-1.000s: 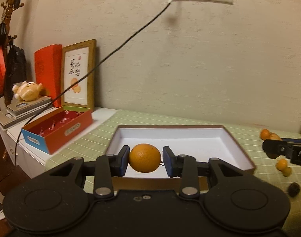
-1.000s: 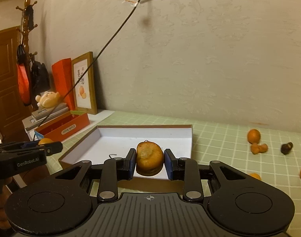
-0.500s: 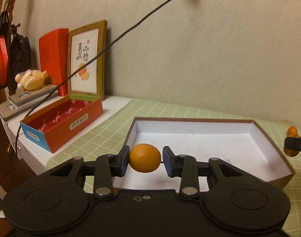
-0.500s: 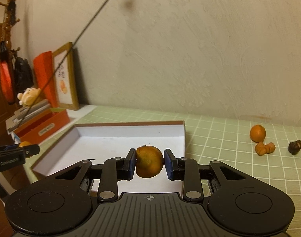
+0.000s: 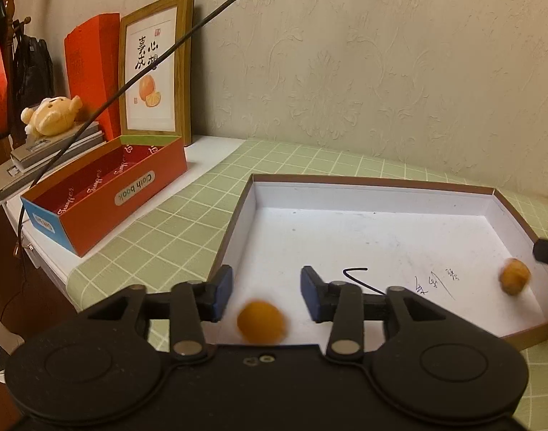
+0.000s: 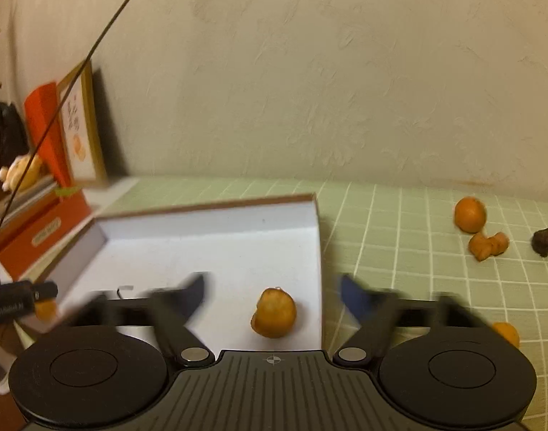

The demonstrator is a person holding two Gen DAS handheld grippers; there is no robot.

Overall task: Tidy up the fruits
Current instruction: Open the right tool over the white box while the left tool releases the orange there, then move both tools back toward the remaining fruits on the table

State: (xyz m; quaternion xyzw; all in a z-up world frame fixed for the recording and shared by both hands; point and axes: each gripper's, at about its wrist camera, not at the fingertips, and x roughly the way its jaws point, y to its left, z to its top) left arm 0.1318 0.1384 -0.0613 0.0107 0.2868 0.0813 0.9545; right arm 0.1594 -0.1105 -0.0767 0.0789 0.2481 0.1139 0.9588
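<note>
Left hand-held gripper (image 5: 266, 292) is hovering over the near left corner of the white box (image 5: 381, 199), its blue-padded fingers (image 5: 222, 289) spread wide and gripping nothing. A blurred orange (image 5: 261, 321) is sitting just below the gap between them, touching neither pad. Right hand-held gripper (image 6: 272, 296) is likewise standing released, its jaws wide apart and smeared by motion, above the box's near right corner. A lumpy orange fruit (image 6: 274, 312) is lying on the white floor of the box, close to its right wall. Outside the box, on the green checked tabletop (image 6: 399, 251), a round orange (image 6: 469, 214), a small knobbly orange piece (image 6: 487, 245) and a dark fruit (image 6: 545, 240) are lying well apart from the box.
</note>
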